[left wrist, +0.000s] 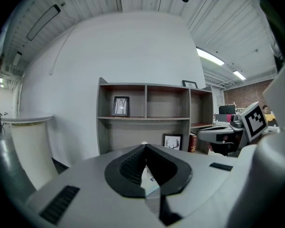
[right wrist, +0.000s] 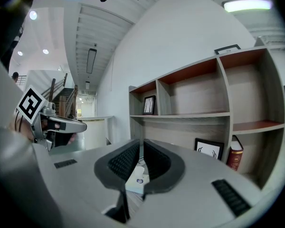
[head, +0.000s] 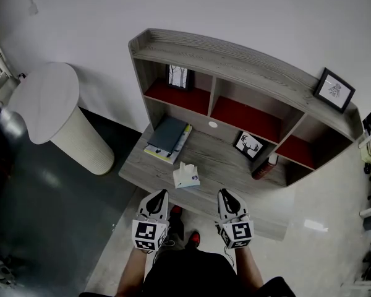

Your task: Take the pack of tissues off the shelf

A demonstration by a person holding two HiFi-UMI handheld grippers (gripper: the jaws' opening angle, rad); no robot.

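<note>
Grey wood-grain shelf unit [head: 235,60] against a white wall, with compartments lined in red and a table [head: 226,163] of the same wood along its foot.

- Pack of tissues [head: 187,176]: white, with a sheet standing up from its top. It lies on the table near the front edge, left of centre. It is ahead of the two grippers and between their lines, apart from both.
- Left hand-held gripper [head: 162,193]: held at the table's front edge and pointing toward the shelves. Its own view shows the tips of the jaws meeting with nothing between them. The pack shows only through the gap beneath them.
- Right hand-held gripper [head: 223,192]: level with the left and well to its right. Its jaws are almost together, with a thin slit at the tips, and they clamp nothing. The pack lies further on, below the pads.
- Marker cubes: one [head: 147,234] on the left gripper, one [head: 238,231] on the right.
- Stack of books [head: 167,136]: flat on the table's left part, with a dark grey cover on top.
- Framed picture [head: 180,77]: upright in the upper left compartment.
- Antler print [head: 248,145]: black frame, leaning at the back of the table.
- Dark red book [head: 264,167]: upright, just right of the antler print.
- Second framed picture [head: 334,90]: on the unit's top board, at the right end.
- Pale round stand [head: 52,113]: on the dark floor [head: 43,209], left of the unit.
</note>
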